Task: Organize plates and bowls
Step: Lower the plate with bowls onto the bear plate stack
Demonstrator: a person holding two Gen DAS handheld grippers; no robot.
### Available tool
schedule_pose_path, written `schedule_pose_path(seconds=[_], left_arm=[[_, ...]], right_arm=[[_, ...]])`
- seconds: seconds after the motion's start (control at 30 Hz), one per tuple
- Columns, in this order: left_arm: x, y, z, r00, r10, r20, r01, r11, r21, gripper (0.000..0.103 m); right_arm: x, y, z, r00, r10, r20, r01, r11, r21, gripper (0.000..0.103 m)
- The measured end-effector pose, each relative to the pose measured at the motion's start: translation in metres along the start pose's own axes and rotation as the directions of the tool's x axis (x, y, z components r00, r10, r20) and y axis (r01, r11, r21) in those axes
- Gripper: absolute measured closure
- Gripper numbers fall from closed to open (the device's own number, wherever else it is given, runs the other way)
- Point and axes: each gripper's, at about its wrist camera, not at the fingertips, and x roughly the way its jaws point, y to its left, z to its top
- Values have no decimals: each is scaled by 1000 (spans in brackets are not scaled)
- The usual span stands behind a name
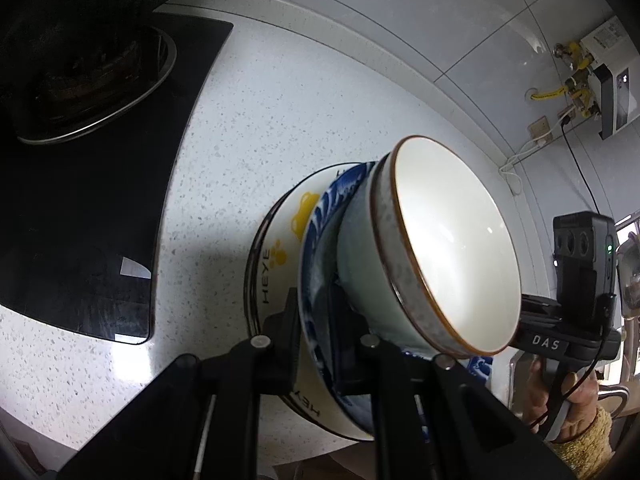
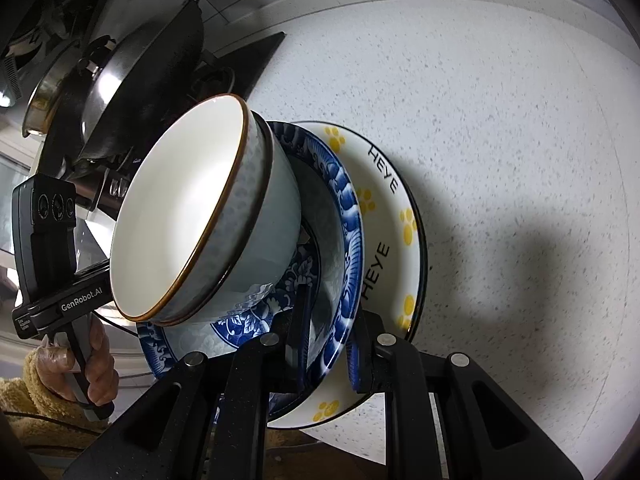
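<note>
Bowl (image 1: 448,248) sits in the blue plate (image 1: 320,216), stacked on the paw-print plate (image 1: 276,248) over the tabletop (image 1: 224,160). My left tongs (image 1: 316,320) and right tongs (image 2: 330,344) clamp that stack's opposite rims

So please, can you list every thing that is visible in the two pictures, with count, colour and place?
bowls: two, pale blue-grey with brown rims, nested, on top of the stack
blue plate: one, blue and white pattern, under the bowls
white plate: one, white with yellow paw prints and HEYE lettering, bottom of the stack
counter: one, white speckled, beneath
stove: one, black glass, beside the stack
wok: one, dark, on the stove
left tool: one, black, shut on the blue plate's rim
right tool: one, black, shut on the blue plate's opposite rim
</note>
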Motion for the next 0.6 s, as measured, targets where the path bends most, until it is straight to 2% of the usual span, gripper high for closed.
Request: schedule_pose_path(seconds=[0.07,0.3,0.6], left_arm=[[2,2,0,1000,-6,-5,6,1000,3,92],[7,4,-2,1000,-25,-19,25,1000,18,93],[7,0,1,1000,-6,-8,6,999,45,93]], right_arm=[[5,7,8,1000,-7,4,7,1000,5,88],[2,12,6,999,-37,7,37,999,14,88],[-1,16,7,998,-68,20,67,997,23,89]])
